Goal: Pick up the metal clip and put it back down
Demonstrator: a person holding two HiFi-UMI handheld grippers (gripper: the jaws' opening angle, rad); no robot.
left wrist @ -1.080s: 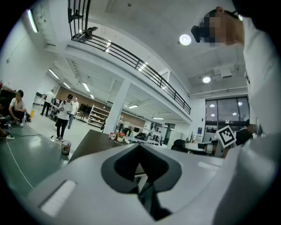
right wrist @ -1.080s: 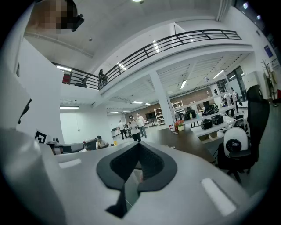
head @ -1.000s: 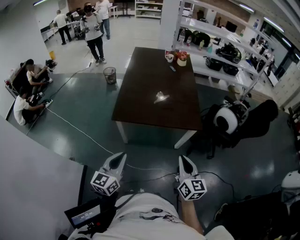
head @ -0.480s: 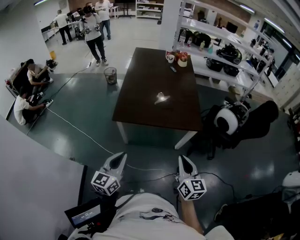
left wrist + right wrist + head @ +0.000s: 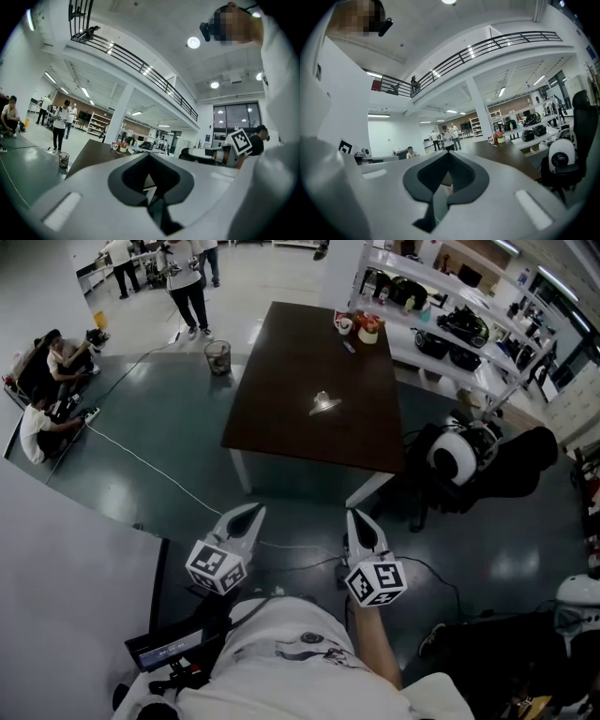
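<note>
Item: metal clip (image 5: 324, 403), lying near the middle of the table (image 5: 272, 427).
Left hand-held gripper (image 5: 251, 514), right hand-held gripper (image 5: 360, 519): both closed tight, empty, well short of the near edge.
Handling: I should open one before reaching in.

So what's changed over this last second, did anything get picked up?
No. The left gripper and the right gripper both moved forward, toward the table. Nothing was taken hold of or let go. Both grippers stay shut and empty, and the metal clip still lies untouched on the table.
</note>
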